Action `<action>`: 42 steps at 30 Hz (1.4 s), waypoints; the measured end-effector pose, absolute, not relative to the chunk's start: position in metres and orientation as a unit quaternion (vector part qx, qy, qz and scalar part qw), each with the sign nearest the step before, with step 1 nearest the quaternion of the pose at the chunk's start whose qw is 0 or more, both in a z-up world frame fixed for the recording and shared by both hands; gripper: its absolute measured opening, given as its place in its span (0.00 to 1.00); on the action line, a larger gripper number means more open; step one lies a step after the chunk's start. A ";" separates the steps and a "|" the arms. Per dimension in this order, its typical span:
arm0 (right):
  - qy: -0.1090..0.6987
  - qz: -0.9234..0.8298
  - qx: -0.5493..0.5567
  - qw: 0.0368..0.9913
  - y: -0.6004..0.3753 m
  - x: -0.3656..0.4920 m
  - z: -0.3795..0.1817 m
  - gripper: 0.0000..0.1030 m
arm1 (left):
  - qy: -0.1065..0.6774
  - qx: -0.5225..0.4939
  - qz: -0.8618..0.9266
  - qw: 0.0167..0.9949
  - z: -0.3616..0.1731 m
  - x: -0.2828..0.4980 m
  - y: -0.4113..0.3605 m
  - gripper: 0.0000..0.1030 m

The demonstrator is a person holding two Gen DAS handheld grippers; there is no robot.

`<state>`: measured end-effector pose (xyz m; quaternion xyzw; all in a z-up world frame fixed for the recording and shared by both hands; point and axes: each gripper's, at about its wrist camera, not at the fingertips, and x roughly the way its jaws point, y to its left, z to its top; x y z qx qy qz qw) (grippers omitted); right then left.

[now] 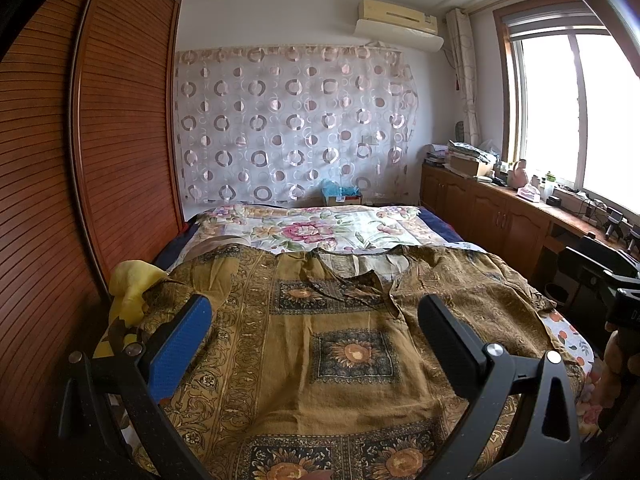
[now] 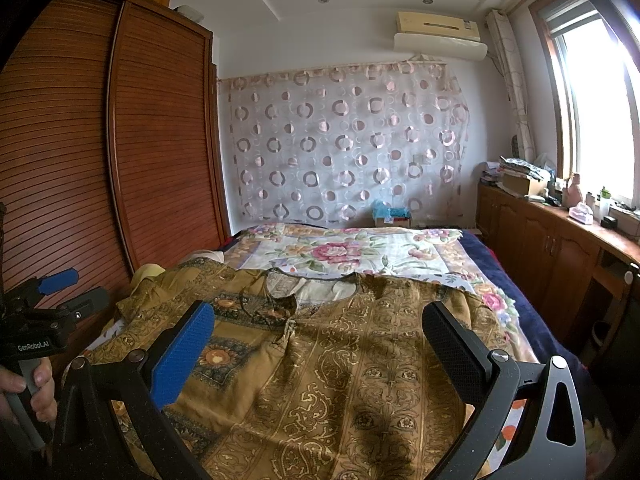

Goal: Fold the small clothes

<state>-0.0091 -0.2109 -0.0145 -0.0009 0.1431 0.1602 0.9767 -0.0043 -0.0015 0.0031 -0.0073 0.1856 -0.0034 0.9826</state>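
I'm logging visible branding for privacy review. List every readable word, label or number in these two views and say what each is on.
"GenRobot.AI" in white letters on the black body of the left gripper, seen in the right wrist view.
The white label on the cardboard box past the bed's far end: too small to read.
The cream wall air conditioner: any markings too blurred to read.
The brown patterned garment: no text, only pattern.

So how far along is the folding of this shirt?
Done: the shirt lies spread flat on the bed, neckline away. In hand: nothing; the left gripper and right gripper are over it, both open. Left: every fold.
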 end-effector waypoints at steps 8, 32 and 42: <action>0.143 0.160 -0.001 0.977 -0.210 -0.010 -0.014 1.00 | 0.185 -0.007 -0.004 0.983 0.003 -0.003 -0.005 1.00; 0.142 0.159 -0.001 0.977 -0.210 -0.010 -0.014 1.00 | 0.185 -0.007 -0.004 0.983 0.004 -0.004 -0.005 1.00; 0.142 0.160 -0.001 0.977 -0.210 -0.010 -0.014 1.00 | 0.185 -0.007 -0.003 0.983 0.004 -0.003 -0.005 1.00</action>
